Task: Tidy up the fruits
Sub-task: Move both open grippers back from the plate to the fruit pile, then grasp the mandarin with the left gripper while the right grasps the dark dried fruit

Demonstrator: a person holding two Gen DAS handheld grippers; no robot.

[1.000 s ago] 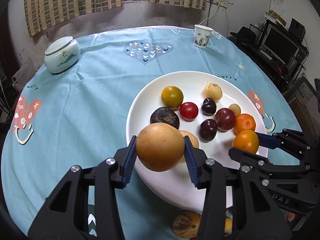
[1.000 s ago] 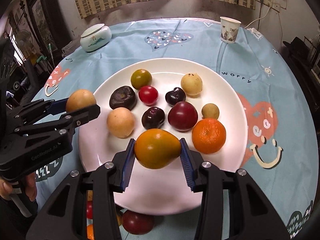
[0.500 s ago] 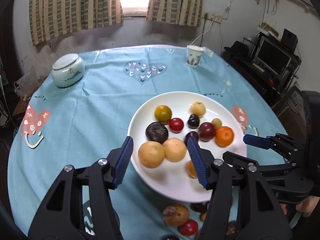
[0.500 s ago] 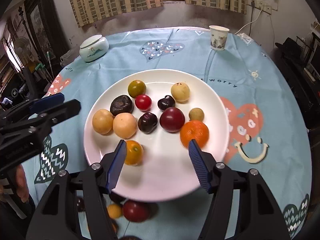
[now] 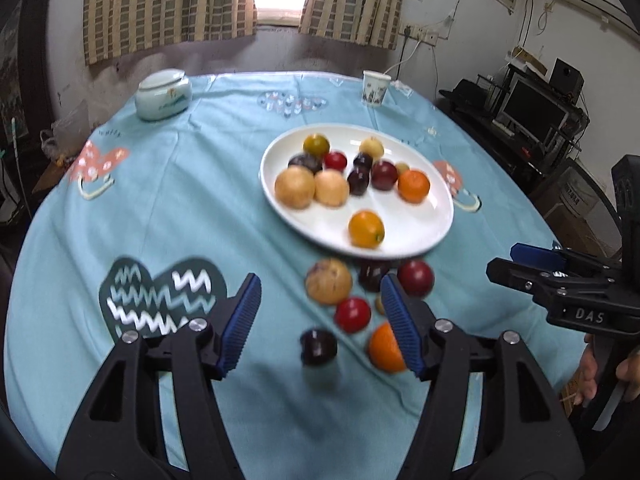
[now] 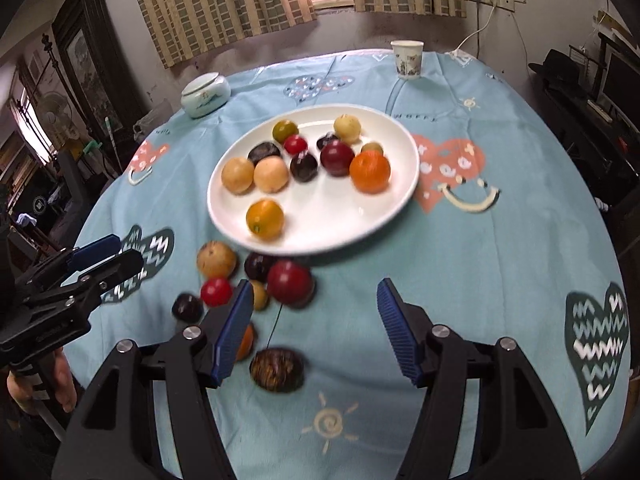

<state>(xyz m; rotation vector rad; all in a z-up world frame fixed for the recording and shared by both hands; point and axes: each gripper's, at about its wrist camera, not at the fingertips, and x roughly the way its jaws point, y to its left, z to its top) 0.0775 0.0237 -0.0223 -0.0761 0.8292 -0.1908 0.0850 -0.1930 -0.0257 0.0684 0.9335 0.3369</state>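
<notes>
A white plate (image 5: 416, 236) (image 6: 352, 224) holds several fruits, among them a tan round fruit (image 5: 295, 187) (image 6: 237, 175) and an orange-yellow fruit (image 5: 366, 229) (image 6: 265, 219). Several loose fruits lie on the cloth in front of the plate: a brown one (image 5: 329, 281) (image 6: 216, 259), a red one (image 5: 352, 314) (image 6: 216, 291), a dark red one (image 5: 416, 277) (image 6: 290, 282), a dark plum (image 5: 318, 347) and an orange (image 5: 384, 350). My left gripper (image 5: 320, 326) is open and empty, above the loose fruits. My right gripper (image 6: 314, 330) is open and empty, near a striped brown fruit (image 6: 277, 370).
A lidded ceramic jar (image 5: 163, 94) (image 6: 205, 94) stands at the back left and a paper cup (image 5: 376, 88) (image 6: 407, 59) at the back right of the round table with its blue cloth (image 5: 180, 184). Shelves with electronics (image 5: 536, 108) stand to the right.
Both grippers opened and let their fruits go on the plate, the tan one at the left and the orange-yellow one at the front. Both then pulled back and up, towards the loose fruits.
</notes>
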